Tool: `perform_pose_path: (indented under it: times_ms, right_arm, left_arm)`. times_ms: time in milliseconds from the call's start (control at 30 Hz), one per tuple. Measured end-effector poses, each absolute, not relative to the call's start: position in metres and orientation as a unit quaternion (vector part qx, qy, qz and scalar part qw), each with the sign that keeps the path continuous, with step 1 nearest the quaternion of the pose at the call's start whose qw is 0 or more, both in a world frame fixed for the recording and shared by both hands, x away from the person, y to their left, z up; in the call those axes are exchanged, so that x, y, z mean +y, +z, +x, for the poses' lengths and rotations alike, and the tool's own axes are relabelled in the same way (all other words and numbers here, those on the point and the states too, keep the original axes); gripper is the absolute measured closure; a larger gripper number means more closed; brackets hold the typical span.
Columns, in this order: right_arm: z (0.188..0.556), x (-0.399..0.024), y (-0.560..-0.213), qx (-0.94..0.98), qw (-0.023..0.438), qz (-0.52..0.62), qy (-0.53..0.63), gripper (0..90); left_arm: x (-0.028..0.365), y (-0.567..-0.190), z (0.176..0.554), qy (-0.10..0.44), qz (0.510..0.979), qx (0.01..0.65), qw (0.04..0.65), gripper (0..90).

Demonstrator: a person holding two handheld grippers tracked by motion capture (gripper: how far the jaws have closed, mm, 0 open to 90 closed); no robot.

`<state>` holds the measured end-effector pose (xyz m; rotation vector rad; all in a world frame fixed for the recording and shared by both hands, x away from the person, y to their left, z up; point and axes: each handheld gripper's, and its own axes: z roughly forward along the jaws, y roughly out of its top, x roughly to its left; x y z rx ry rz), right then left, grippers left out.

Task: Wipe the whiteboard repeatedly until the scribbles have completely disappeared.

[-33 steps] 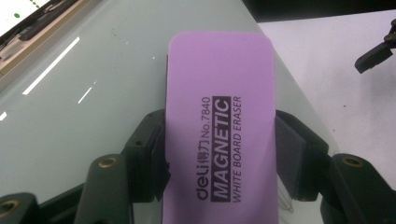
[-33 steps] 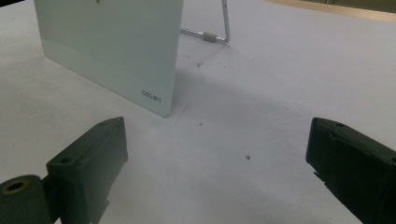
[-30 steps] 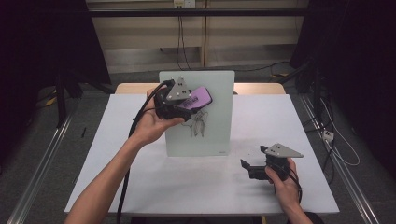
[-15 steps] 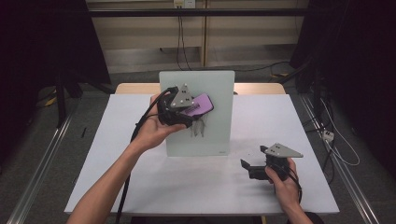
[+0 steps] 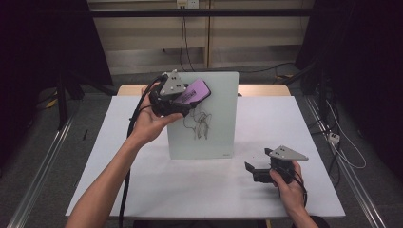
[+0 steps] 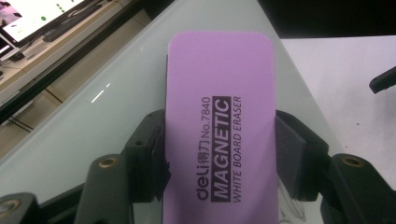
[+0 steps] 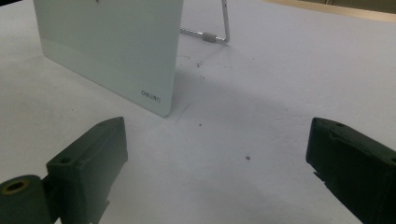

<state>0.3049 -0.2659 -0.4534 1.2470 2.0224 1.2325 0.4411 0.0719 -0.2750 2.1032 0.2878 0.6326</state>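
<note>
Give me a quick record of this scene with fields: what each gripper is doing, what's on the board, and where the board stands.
left gripper: shut on the purple magnetic whiteboard eraser, held at the board's upper left part
right gripper: open, nothing between its jaws, low over the table near the board's lower right corner
whiteboard: small glass board, upright and leaning back on a wire stand
drawing: thin dark line sketch near the board's middle, below the eraser
table: white top
</note>
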Motion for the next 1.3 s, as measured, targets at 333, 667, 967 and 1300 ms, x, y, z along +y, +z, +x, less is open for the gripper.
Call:
perform_pose_path:
  times_ms: [333,667,967,1300]
  right_arm:
    - [0.305,-0.266,-0.453,0.735,0.231,0.454,0.447,5.1]
    - [0.304,-0.266,-0.453,0.735,0.231,0.454,0.448,5.1]
    - [0.305,-0.266,-0.453,0.736,0.231,0.454,0.447,5.0]
    - [0.305,-0.266,-0.454,0.735,0.231,0.454,0.447,5.0]
  left_arm:
    - [0.058,-0.298,0.431,0.251,0.870,0.096,0.413,41.2]
    - [0.050,-0.329,0.420,0.226,0.889,0.083,0.390,41.1]
    - [0.057,-0.325,0.421,0.228,0.888,0.088,0.389,41.2]
    - [0.083,-0.287,0.437,0.256,0.856,0.128,0.431,41.2]
